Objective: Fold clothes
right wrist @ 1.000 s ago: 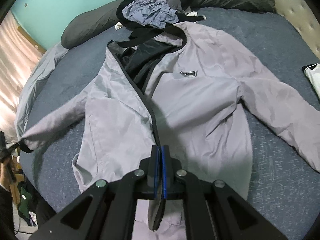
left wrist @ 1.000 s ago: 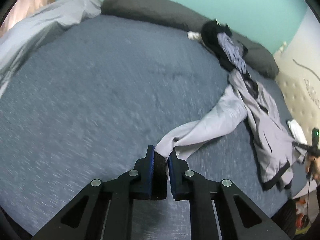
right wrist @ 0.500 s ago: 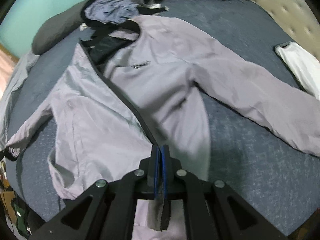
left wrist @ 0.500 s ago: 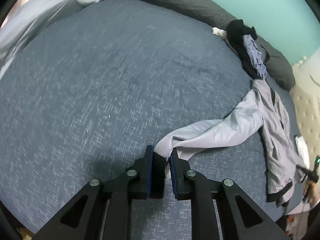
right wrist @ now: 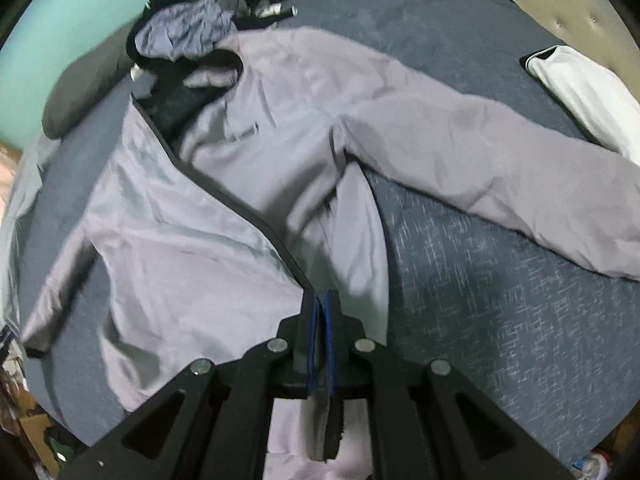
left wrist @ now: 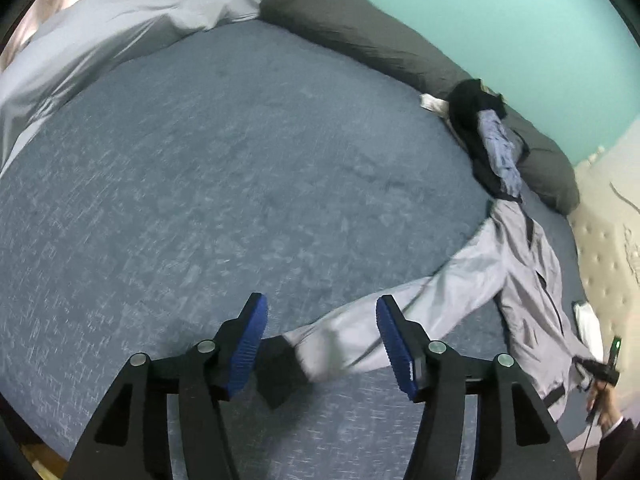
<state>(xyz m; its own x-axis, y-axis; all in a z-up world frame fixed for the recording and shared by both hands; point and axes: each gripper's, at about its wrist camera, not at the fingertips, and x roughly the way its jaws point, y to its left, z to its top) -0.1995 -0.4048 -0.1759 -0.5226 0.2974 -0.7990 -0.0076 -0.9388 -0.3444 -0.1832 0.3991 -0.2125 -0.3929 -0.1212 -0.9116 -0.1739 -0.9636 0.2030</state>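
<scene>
A light grey jacket with black trim lies spread front-up on the blue bed, sleeves out to both sides. My right gripper is shut on the jacket's bottom hem at the black front edge. In the left wrist view the jacket lies at the right, and its sleeve stretches toward me. My left gripper is open, and the sleeve's black cuff lies loose on the bed between the jaws.
A pile of dark and blue clothes sits by the jacket's collar, also seen in the left wrist view. Dark grey pillows and a pale blanket line the far edge. A folded white garment lies at right.
My left gripper has opened and let go of the sleeve cuff, which now lies on the bed. My right gripper stays shut on the hem.
</scene>
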